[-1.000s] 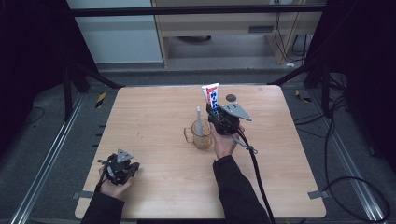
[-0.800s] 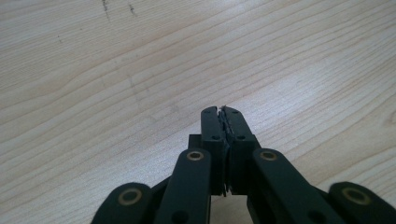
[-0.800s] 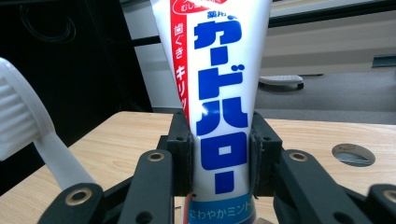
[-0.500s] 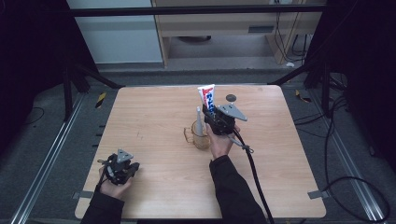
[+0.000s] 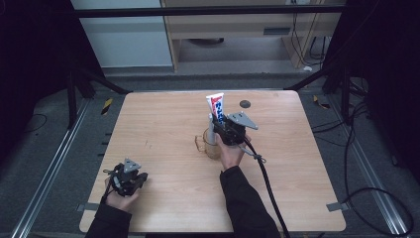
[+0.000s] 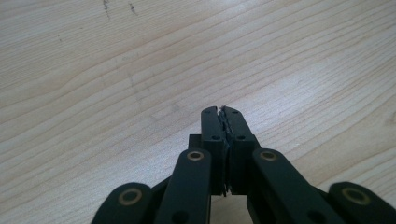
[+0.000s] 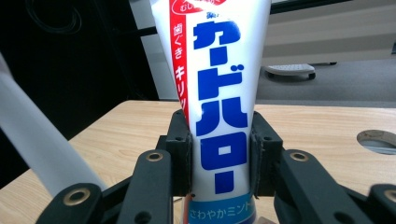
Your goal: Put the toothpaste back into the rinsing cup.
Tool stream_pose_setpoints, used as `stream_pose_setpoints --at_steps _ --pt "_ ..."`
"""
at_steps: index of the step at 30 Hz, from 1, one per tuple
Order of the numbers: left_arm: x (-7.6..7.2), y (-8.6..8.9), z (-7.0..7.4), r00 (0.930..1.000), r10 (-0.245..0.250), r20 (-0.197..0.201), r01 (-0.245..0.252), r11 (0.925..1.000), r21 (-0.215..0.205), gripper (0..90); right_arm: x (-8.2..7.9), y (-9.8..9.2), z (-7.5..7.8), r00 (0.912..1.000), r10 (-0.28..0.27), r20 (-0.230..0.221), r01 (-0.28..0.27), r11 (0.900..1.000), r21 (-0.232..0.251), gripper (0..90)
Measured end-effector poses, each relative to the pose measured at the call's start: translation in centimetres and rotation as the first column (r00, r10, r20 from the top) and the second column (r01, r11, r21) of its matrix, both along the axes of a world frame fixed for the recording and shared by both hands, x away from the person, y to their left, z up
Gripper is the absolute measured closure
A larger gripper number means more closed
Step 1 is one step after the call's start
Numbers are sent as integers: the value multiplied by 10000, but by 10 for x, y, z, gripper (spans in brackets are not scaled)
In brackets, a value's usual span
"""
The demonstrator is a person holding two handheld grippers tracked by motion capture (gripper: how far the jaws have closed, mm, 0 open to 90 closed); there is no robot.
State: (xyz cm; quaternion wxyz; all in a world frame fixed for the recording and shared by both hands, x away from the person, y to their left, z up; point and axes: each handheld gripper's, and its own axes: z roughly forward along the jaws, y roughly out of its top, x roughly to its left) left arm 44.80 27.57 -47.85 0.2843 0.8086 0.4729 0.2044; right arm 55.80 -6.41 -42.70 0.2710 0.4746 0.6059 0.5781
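A white toothpaste tube [image 5: 216,105] with blue and red print stands upright, cap end down, in my right gripper [image 5: 218,122], which is shut on it. In the right gripper view the pads press both sides of the tube [image 7: 217,93], with the right gripper [image 7: 219,161] low on its body. The tube hangs just above a clear glass cup [image 5: 211,148] near the table's middle. A pale toothbrush handle [image 5: 210,127] leans in the cup and blurs past as the toothbrush handle [image 7: 37,144]. My left gripper [image 5: 130,179] rests shut and empty at the front left, and the left gripper [image 6: 223,119] hovers over bare wood.
The wooden table [image 5: 163,124] has a dark round hole [image 5: 244,104] behind the right gripper, seen as the hole [image 7: 378,140] at the right. A black cable [image 5: 267,183] trails from the right gripper towards the front edge. Metal frame rails flank the table.
My right gripper has carried the tube slightly to the left and a little lower, over the cup. The left gripper has not moved.
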Motion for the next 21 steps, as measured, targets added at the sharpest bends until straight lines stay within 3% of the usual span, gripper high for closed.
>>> stream_pose_setpoints --at_steps 21 --pt "0 -1 -1 10000 -13 -32 13 10000 12 880 4 -3 -13 9961 438 -760 -446 9990 -86 645"
